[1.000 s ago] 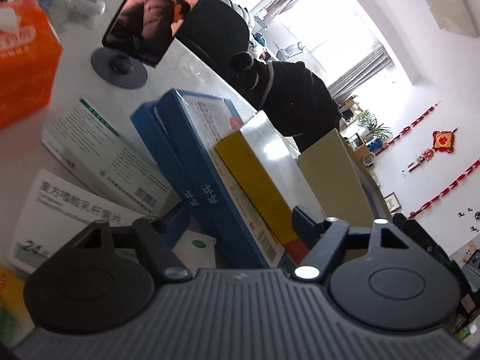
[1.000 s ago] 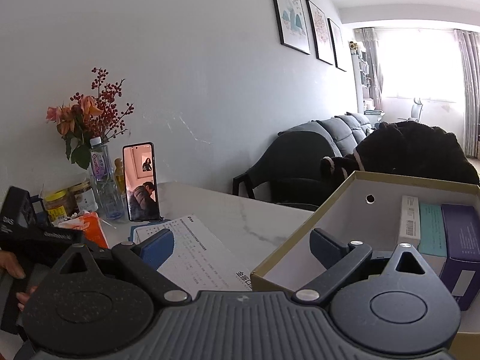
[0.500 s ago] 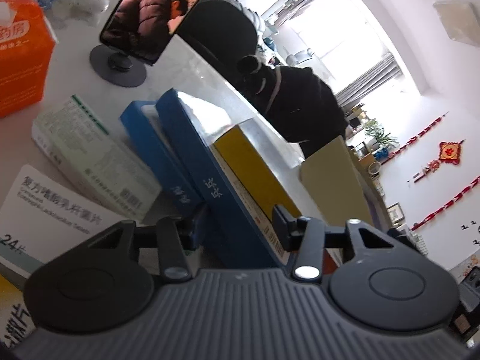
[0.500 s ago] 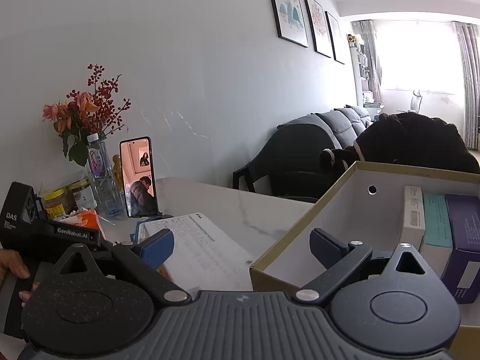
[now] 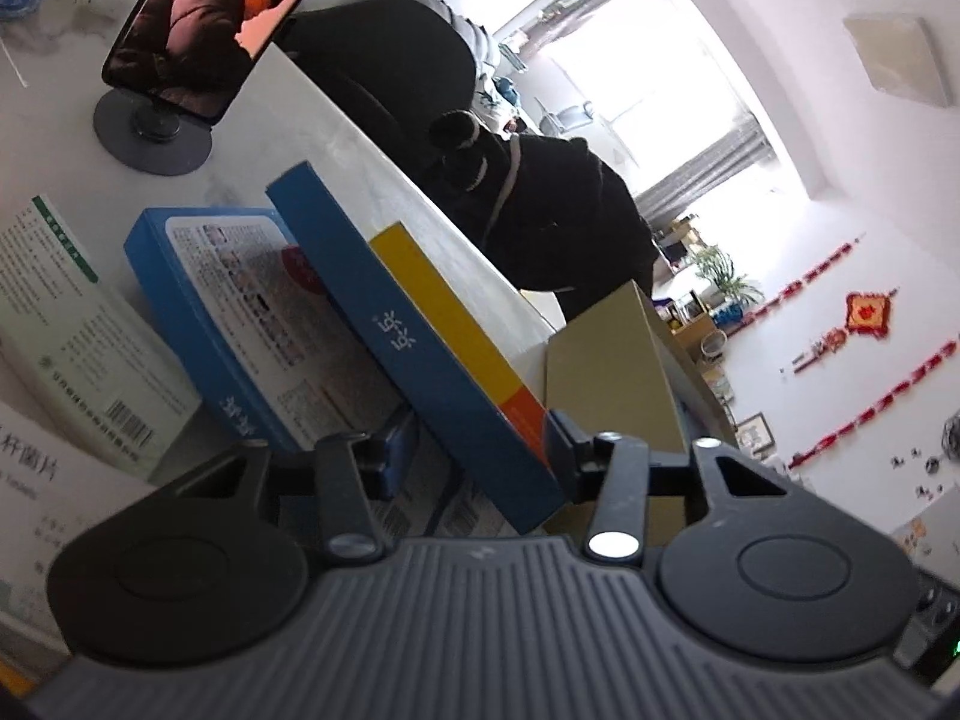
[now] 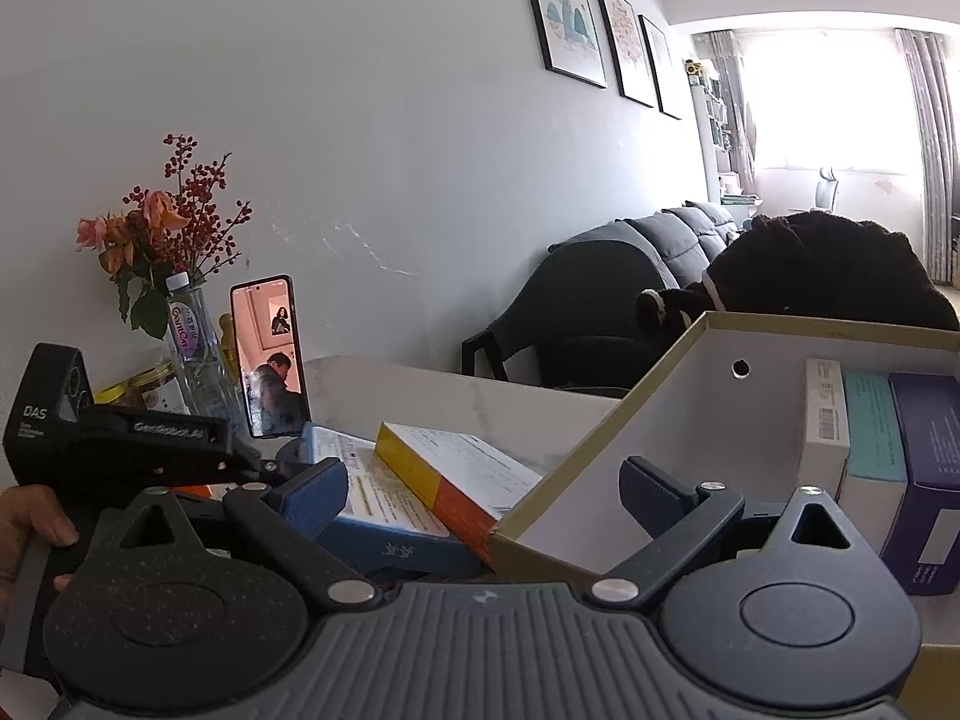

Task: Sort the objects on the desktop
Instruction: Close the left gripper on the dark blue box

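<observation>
Left gripper [image 5: 477,444]: fingers are pinching across the blue box [image 5: 414,336] together with the yellow-and-orange box [image 5: 447,315] stacked on it, one pad on each side, and the pair is sitting tilted, near end raised.
Left gripper from the other side: seen by the right wrist camera, its black body [image 6: 120,444] is reaching in level toward the cardboard box [image 6: 678,414], with the person's hand [image 6: 27,531] curling around the handle at the frame's left edge.
Blue box and yellow-and-orange box: in the right wrist view, the yellow-and-orange one [image 6: 462,483] is leaning against the outer corner of the cardboard box, and the blue one [image 6: 384,531] is lying under it, just beside that same wall.
Second blue box [image 5: 240,312]: lying flat on the table on the far side of the held pair from the cardboard box, printed face up.
White-and-green carton [image 5: 78,336]: lying beyond the second blue box, further from the cardboard box.
Right gripper [image 6: 483,495]: fingers are standing wide apart, nothing between them; one finger is sitting outside the cardboard box's near wall, the other inside it.
Cardboard box contents: a white box [image 6: 825,426], a teal box [image 6: 873,435] and a purple box [image 6: 927,468] are standing side by side, touching, at its far end.
Phone on a stand [image 6: 270,357]: standing upright on the table, well apart from the cardboard box, near the wall.
Flowers [image 6: 156,228]: rising behind the phone.
</observation>
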The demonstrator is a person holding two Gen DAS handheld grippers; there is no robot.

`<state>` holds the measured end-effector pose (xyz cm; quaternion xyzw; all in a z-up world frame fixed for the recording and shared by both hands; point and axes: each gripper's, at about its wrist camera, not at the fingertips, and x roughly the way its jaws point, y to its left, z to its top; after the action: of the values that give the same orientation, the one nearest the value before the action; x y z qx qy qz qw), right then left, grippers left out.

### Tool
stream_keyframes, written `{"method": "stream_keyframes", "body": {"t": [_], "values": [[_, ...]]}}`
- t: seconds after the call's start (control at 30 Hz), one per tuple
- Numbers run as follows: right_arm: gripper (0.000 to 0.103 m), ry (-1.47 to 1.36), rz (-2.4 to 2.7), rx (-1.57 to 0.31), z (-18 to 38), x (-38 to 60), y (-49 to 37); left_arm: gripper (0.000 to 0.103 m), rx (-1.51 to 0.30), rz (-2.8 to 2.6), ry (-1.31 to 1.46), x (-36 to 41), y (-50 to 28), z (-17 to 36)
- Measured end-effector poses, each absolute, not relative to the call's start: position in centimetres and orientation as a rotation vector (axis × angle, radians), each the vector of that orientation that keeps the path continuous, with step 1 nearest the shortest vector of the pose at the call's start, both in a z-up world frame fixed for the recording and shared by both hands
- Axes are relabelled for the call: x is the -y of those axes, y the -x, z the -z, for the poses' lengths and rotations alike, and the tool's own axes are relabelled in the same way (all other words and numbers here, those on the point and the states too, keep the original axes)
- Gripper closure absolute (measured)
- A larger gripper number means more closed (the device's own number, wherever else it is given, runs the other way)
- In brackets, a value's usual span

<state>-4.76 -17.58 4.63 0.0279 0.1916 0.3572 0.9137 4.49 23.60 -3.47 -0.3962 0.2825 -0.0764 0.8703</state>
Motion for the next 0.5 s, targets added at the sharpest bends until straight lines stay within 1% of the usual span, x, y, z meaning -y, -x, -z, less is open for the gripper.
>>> {"method": "stream_keyframes", "body": {"t": [0.2,0.3,0.33,0.5], "values": [[0.005,-0.067,-0.732,-0.399,-4.6,17.7,4.6,0.060,-0.612,0.067,0.902,-24.2,-6.1,4.1],[0.005,-0.069,-0.726,-0.404,-4.5,17.7,4.4,0.069,-0.601,-0.007,0.942,-24.2,-6.4,4.2],[0.005,-0.071,-0.725,-0.405,-4.5,17.8,4.4,0.074,-0.597,-0.032,0.954,-24.1,-6.5,4.2],[0.005,-0.086,-0.714,-0.407,-4.5,18.2,4.2,0.076,-0.588,-0.102,0.974,-23.8,-6.5,3.2]]}}
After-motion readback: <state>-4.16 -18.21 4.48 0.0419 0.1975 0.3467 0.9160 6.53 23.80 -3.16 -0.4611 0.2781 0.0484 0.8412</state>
